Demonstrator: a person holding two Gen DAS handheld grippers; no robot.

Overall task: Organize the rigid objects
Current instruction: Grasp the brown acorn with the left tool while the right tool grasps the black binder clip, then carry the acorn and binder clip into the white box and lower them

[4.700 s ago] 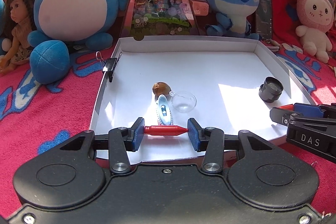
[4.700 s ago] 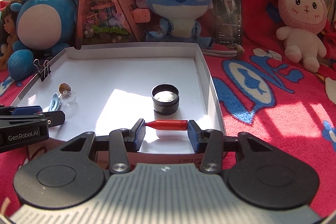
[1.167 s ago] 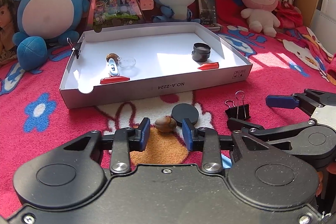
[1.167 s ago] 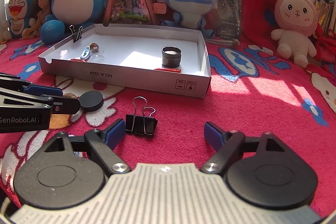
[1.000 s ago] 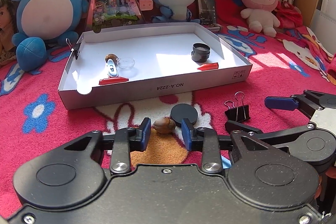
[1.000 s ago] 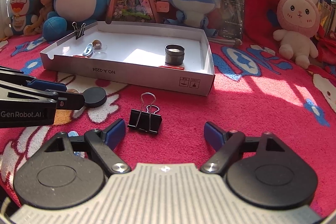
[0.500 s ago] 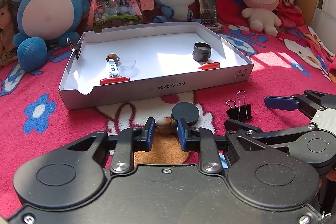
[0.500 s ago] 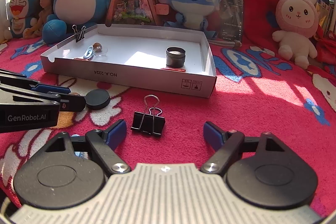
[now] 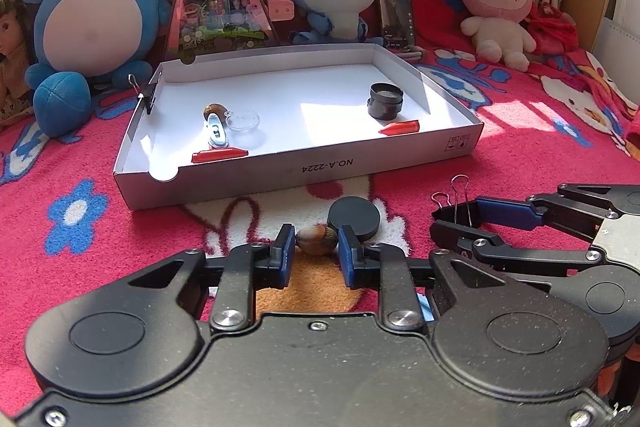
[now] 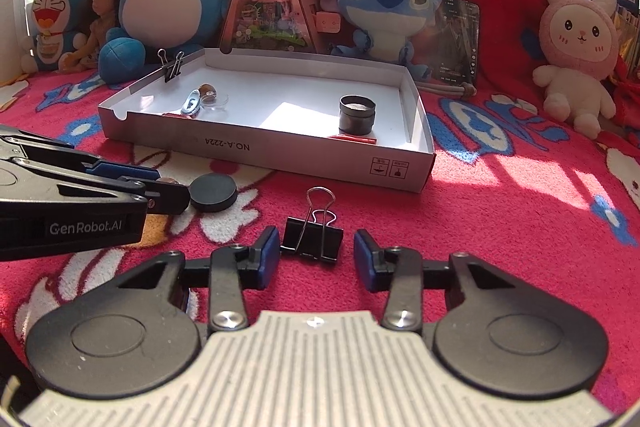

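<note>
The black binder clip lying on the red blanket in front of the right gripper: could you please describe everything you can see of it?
The black binder clip has a glossy, folded black body and two silver wire handles, both folded up and leaning toward the white box. It lies on the red blanket, apart from the box, between the open jaws of the right gripper, which do not touch it. A black disc lies farther left.

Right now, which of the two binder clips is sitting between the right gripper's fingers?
The binder clip on the blanket, between the right gripper's open fingers. The other clip is clamped on the white box's far left wall.
</note>
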